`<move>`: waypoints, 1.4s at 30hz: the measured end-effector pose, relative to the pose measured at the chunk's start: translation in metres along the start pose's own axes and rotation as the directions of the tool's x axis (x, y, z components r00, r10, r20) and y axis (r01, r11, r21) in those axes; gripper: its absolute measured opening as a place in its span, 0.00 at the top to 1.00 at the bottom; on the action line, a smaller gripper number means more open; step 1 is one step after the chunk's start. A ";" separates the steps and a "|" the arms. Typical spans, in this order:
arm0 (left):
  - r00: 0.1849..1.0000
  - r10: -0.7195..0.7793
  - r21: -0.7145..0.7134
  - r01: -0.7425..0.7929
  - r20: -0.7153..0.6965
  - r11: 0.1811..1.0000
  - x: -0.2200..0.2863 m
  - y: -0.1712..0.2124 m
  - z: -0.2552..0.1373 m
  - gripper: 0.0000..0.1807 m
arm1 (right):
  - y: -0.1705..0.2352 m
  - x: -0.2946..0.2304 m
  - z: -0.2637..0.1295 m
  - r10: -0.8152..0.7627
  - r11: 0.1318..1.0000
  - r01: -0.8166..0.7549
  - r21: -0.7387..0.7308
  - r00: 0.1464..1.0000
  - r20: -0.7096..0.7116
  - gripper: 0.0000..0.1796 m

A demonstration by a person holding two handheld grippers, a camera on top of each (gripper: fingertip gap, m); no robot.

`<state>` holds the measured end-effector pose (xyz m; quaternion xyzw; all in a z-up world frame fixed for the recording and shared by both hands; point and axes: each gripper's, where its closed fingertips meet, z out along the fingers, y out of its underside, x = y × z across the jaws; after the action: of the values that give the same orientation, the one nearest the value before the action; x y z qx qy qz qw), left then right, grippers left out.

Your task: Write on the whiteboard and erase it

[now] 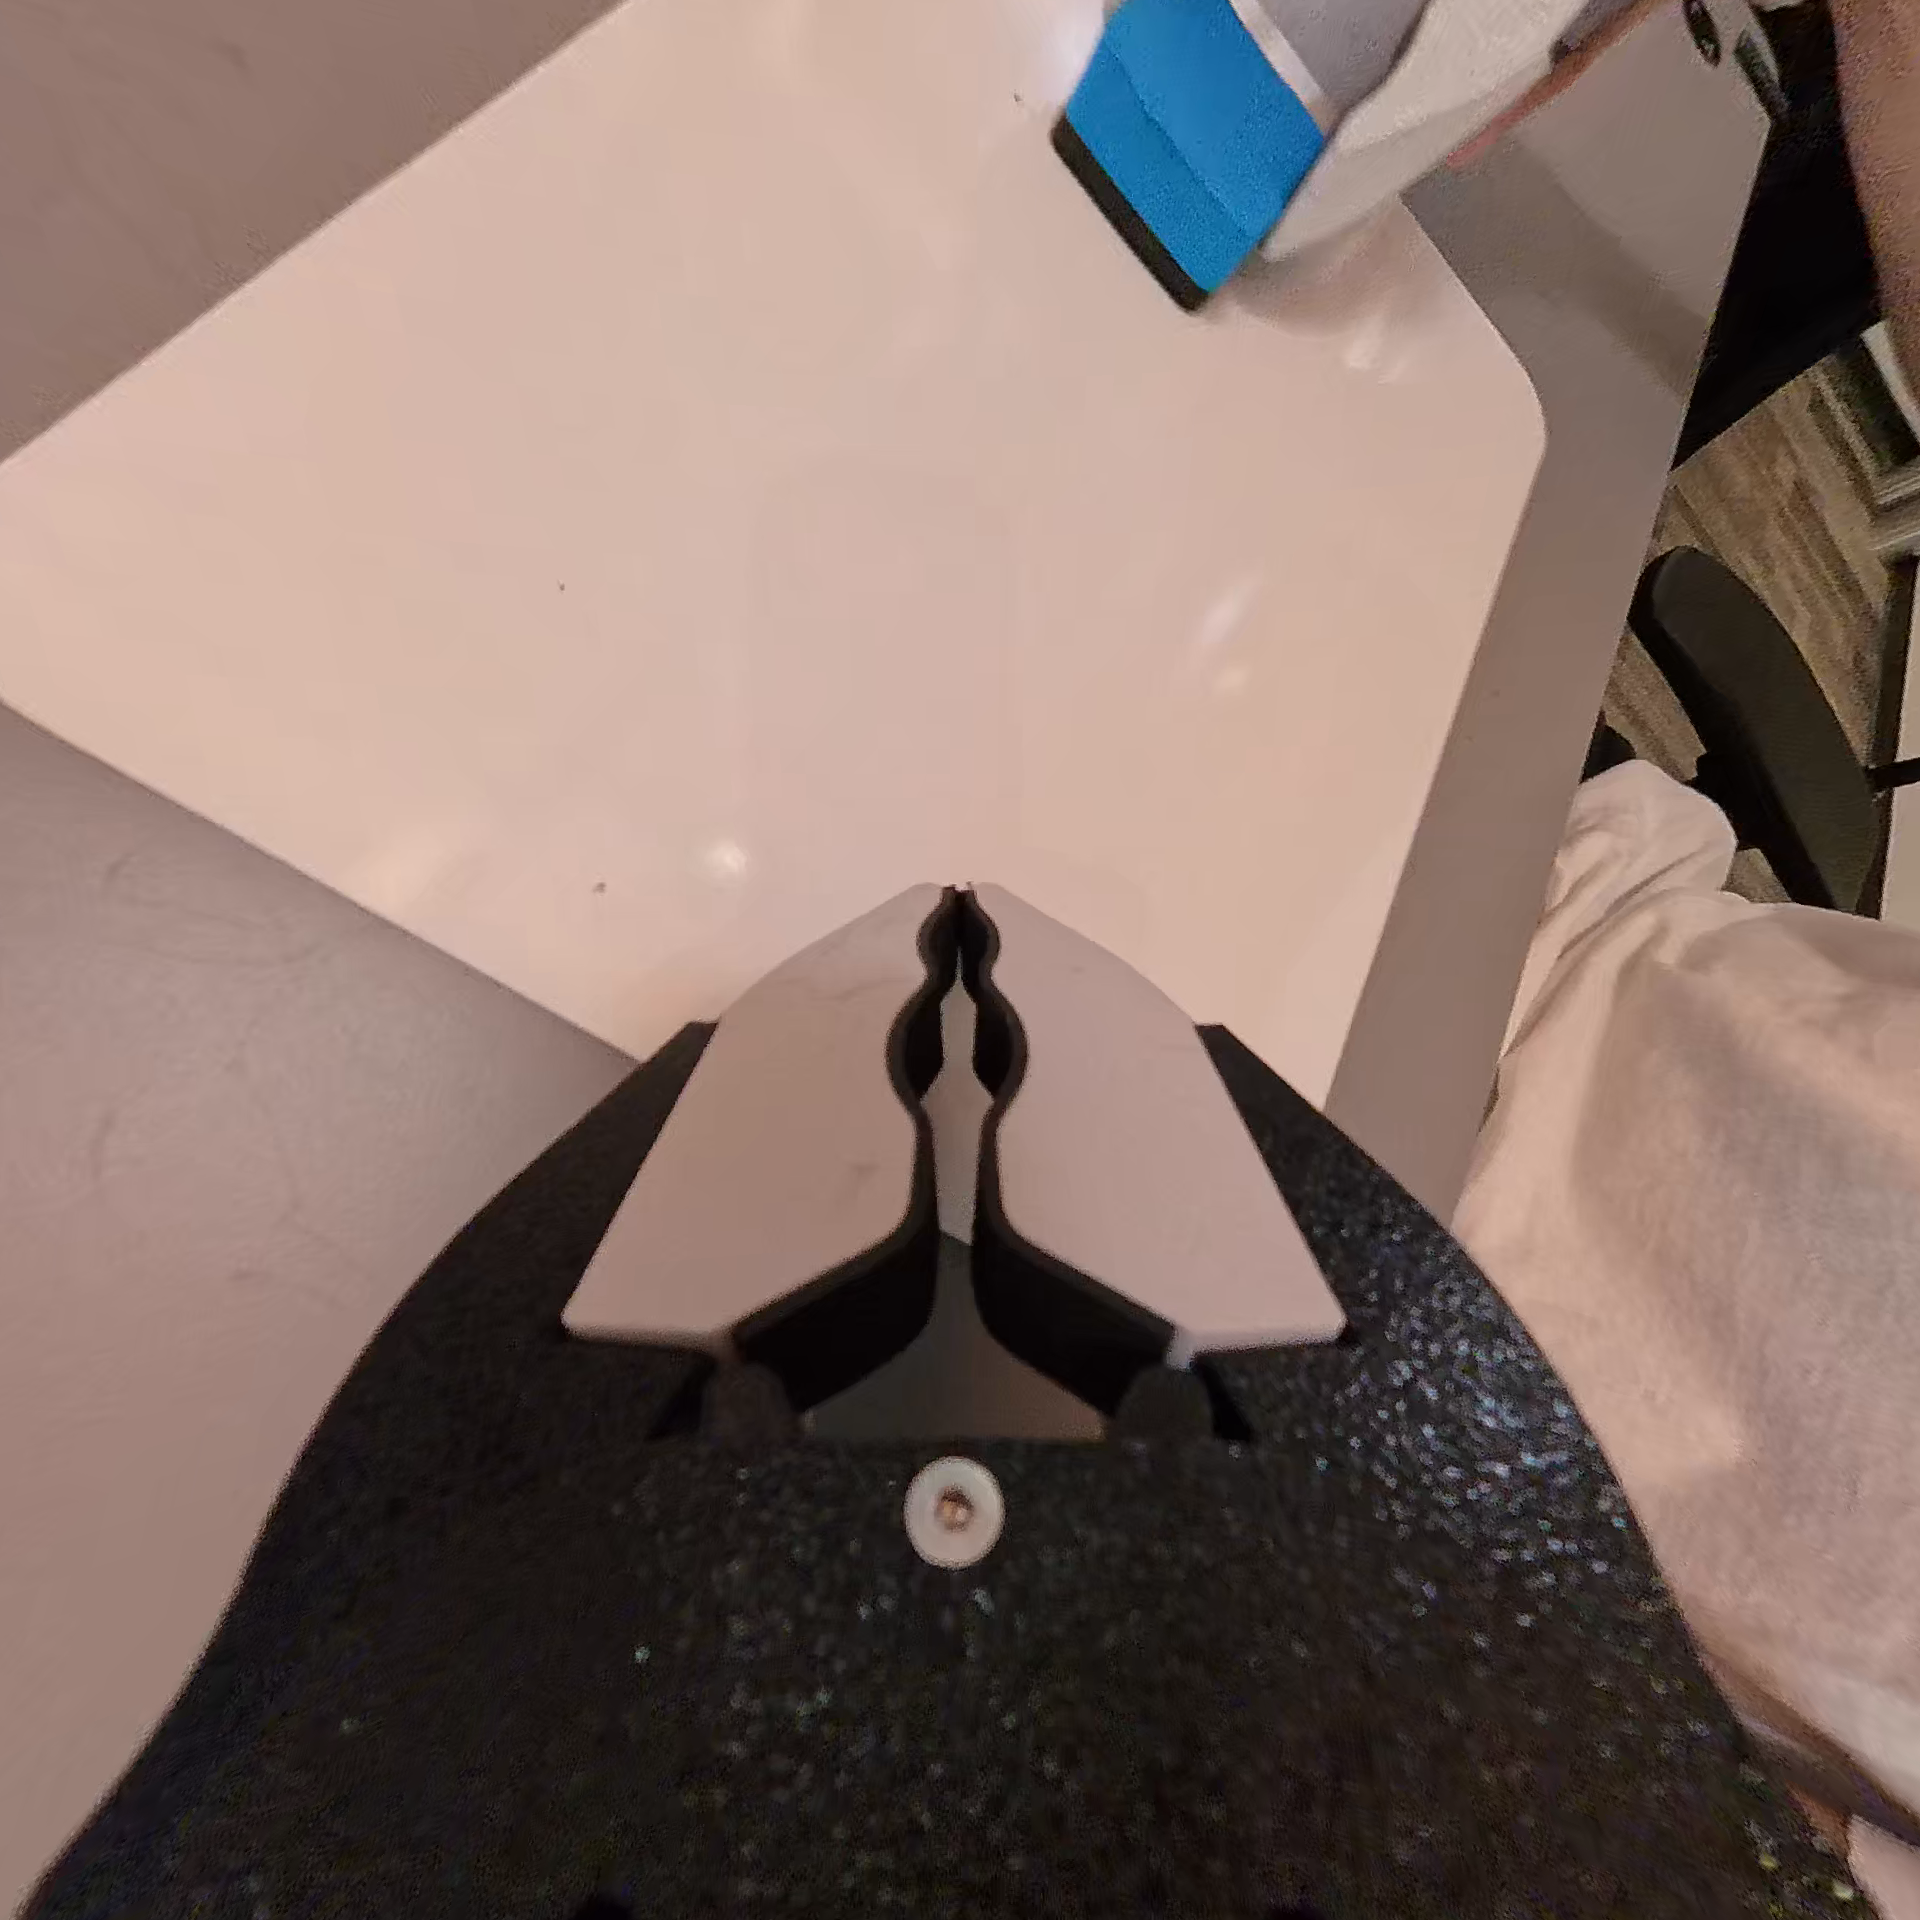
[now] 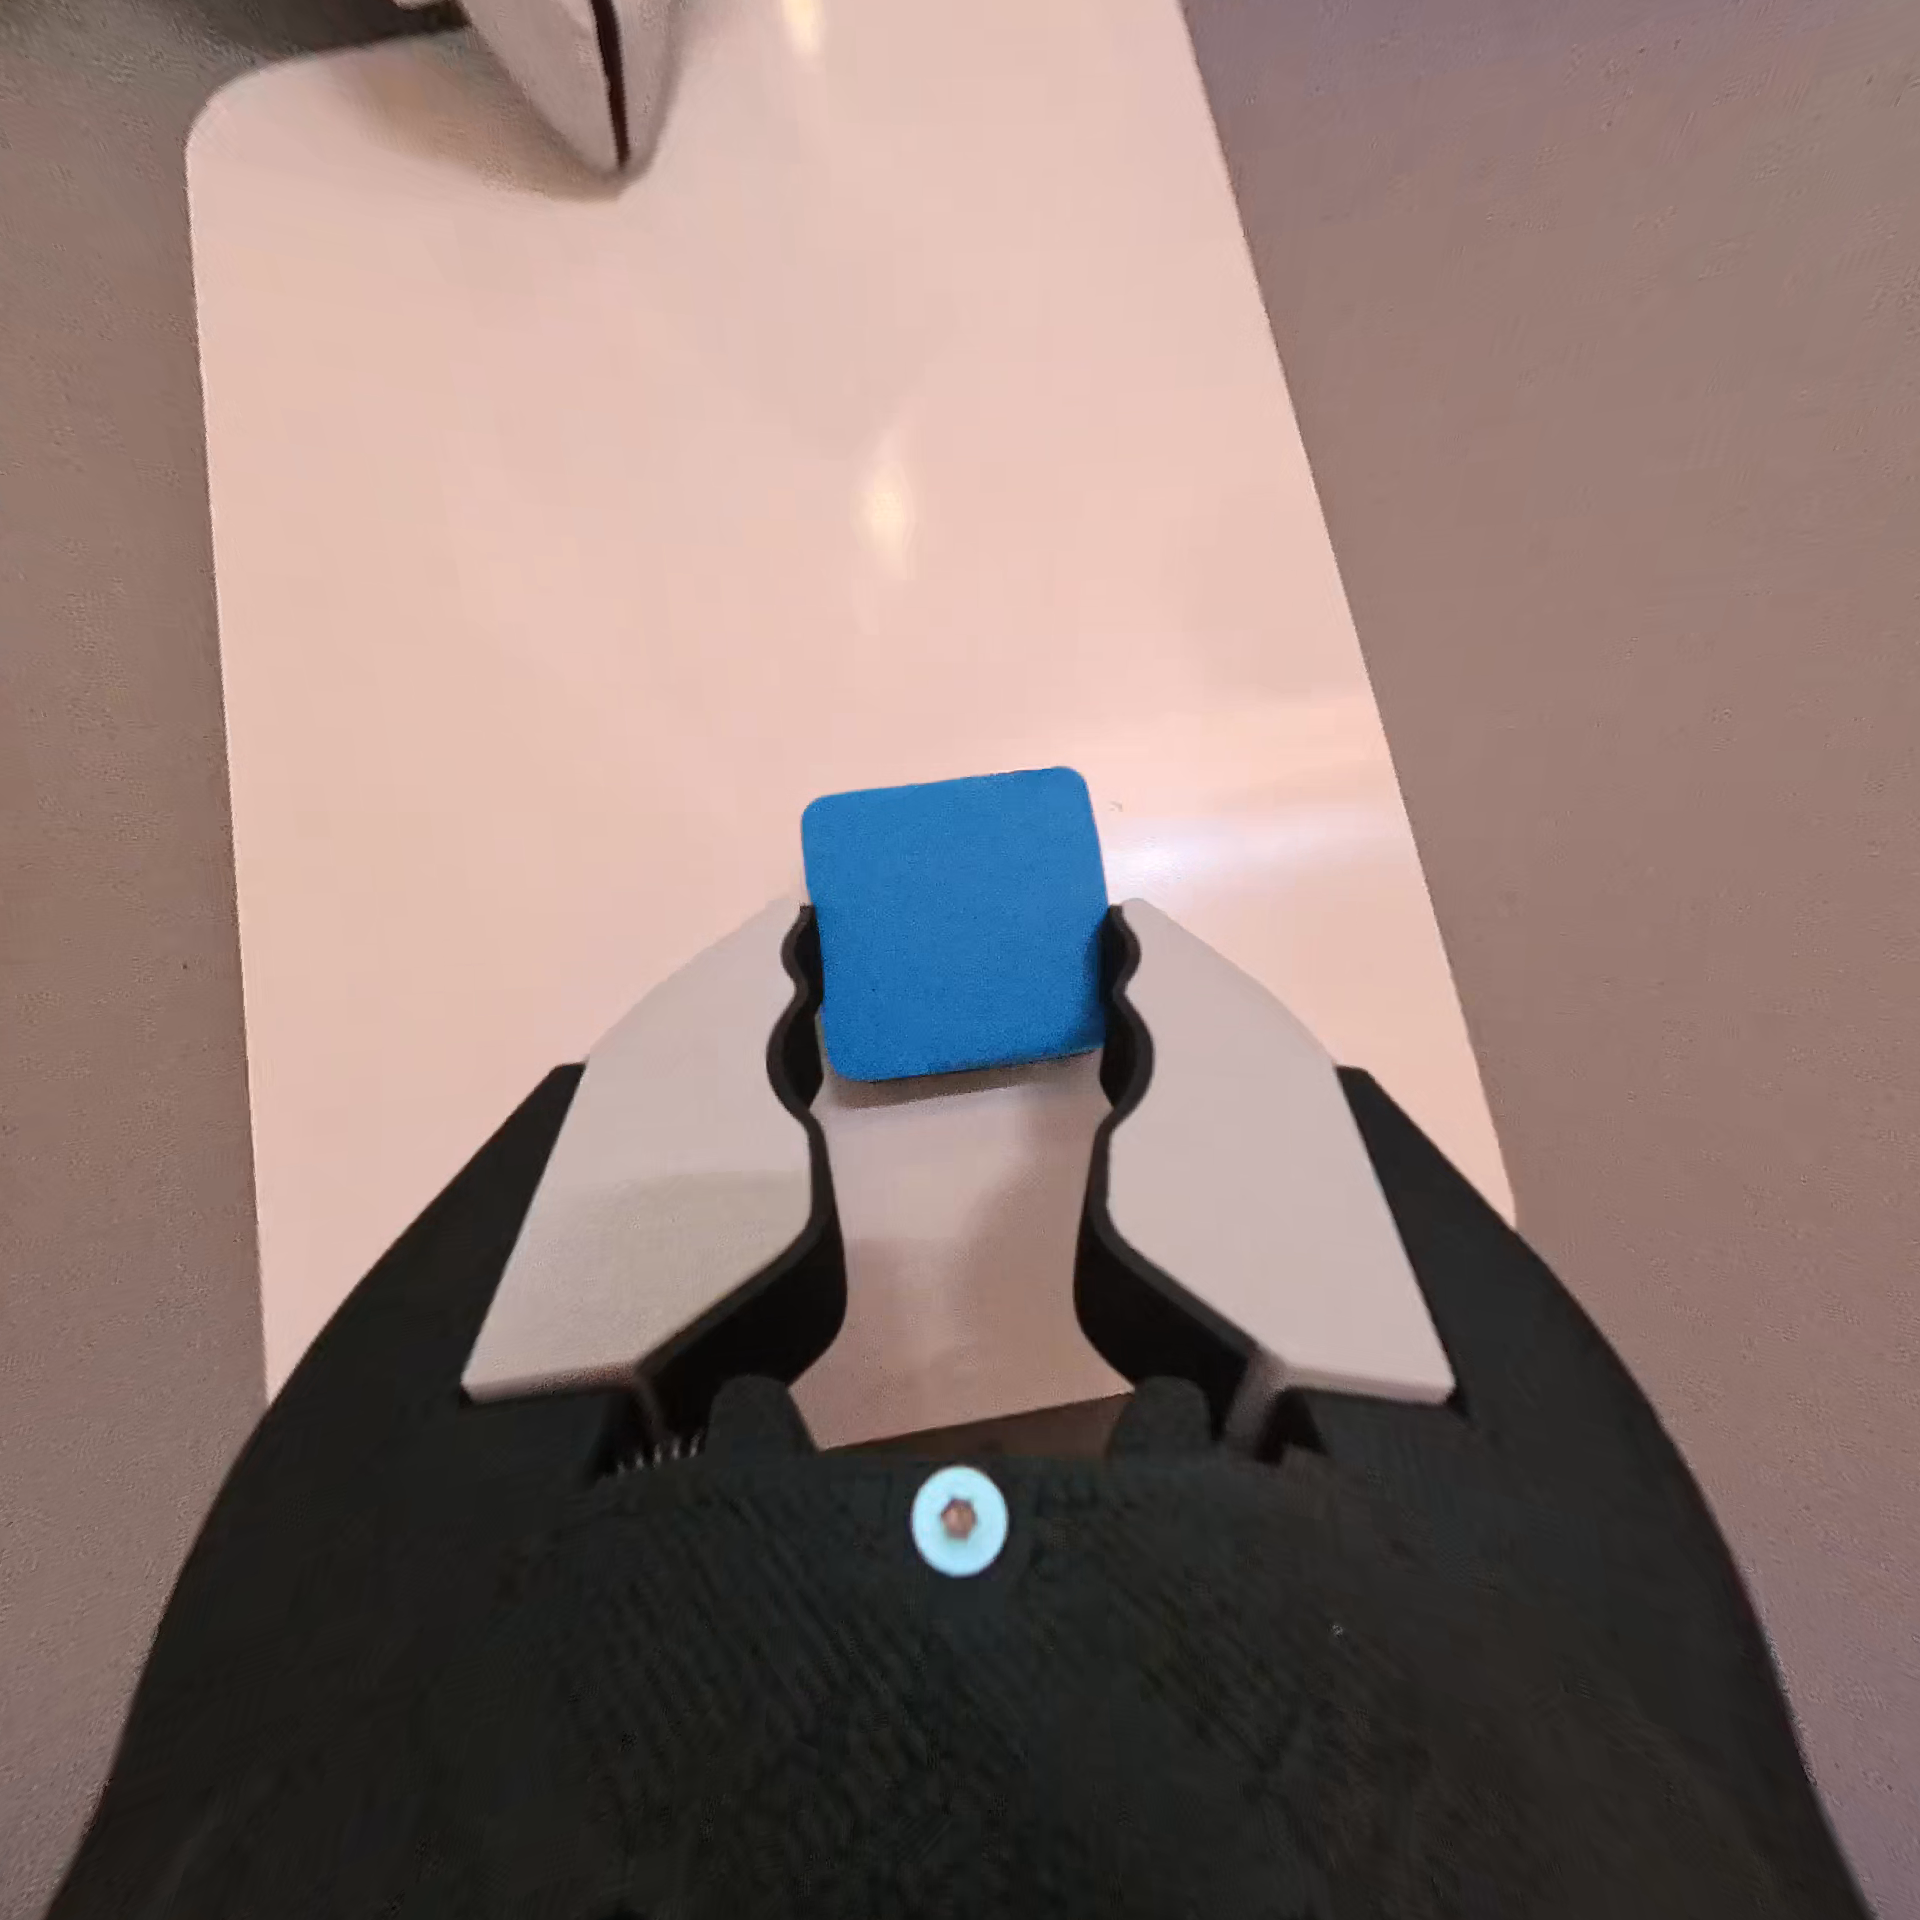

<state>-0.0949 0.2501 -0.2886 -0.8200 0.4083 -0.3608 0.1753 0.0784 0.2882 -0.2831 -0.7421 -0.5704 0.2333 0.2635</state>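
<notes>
Two grippers are in your hands, and they stand differently. Your left gripper (image 1: pixel 958 891), with pale grey fingers in a black speckled housing, has its jaws pressed together with nothing between them; its tips sit over the near edge of the glossy white rectangular whiteboard (image 1: pixel 727 540), though whether they touch it you cannot tell from here. Beside it on your right, a cream cloth sleeve (image 1: pixel 1704 1195) hangs at the table edge. Your right gripper (image 2: pixel 956 914) clamps a blue square foam eraser (image 2: pixel 951 925) between its fingertips, the blue top facing the camera. From the left wrist view, that eraser's black felt underside lies flat against the board's far right part, close to the rounded corner. The board lies flat on a matte grey-brown tabletop (image 2: pixel 1662 520) and shows only light glare and a few tiny specks; no marker strokes are visible on it. Farther off in the right wrist view, your left gripper's pale tips reach over the board's far end. Beyond the table edge, a black chair (image 1: pixel 1756 717) stands on wood-patterned flooring (image 1: pixel 1829 436).
</notes>
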 end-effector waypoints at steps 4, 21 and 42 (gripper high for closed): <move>1.000 -0.001 0.001 0.001 0.003 1.000 0.000 -0.001 0.000 1.00 | -0.004 0.044 0.001 0.180 0.982 -0.173 0.080 0.979 -0.095 0.71; 1.000 0.024 -0.009 -0.024 -0.007 1.000 0.001 0.000 0.001 1.00 | -0.084 0.008 0.075 -0.015 0.999 0.015 0.045 1.000 -0.006 0.71; 0.993 0.117 -0.013 -0.117 -0.023 0.993 0.006 0.003 0.001 1.00 | -0.054 0.046 0.047 0.144 0.987 -0.131 0.093 0.978 -0.148 0.71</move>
<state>-0.0932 0.2438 -0.2890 -0.7918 0.4602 -0.3560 0.1855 0.0202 0.3495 -0.2854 -0.7840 -0.4855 0.2162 0.3207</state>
